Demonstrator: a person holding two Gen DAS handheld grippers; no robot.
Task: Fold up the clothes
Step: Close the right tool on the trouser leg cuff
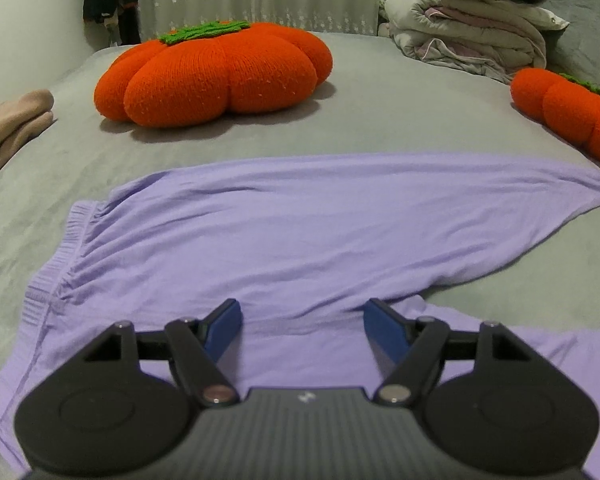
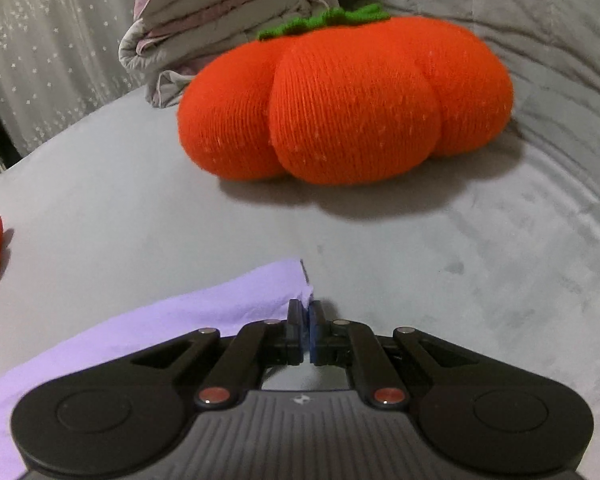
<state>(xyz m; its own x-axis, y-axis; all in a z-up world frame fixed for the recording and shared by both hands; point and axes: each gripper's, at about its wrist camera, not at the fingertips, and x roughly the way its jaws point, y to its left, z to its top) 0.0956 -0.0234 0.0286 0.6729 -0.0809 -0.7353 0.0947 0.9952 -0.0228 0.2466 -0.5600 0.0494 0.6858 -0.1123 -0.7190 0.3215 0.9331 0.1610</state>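
- On the grey bed [image 1: 340, 128], my left gripper [image 1: 302, 320] gapes wide over the lilac trousers [image 1: 300, 232].
- My right gripper [image 2: 305, 320] pinches their hem corner.

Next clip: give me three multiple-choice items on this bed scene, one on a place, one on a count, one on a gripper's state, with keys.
1. Where does the beige folded cloth lie in the left wrist view?
A. at the left edge
B. on the pillow
C. under the purple garment

2. How many orange pumpkin cushions show in the left wrist view?
A. one
B. two
C. four

3. How is the right gripper?
A. wide open above the bed
B. shut on a cushion
C. shut on the purple garment's corner

Key: 1 A, it sits far left on the bed; 2 B, one cushion at centre and another at right; 3 C, the pads meet on the lilac corner.
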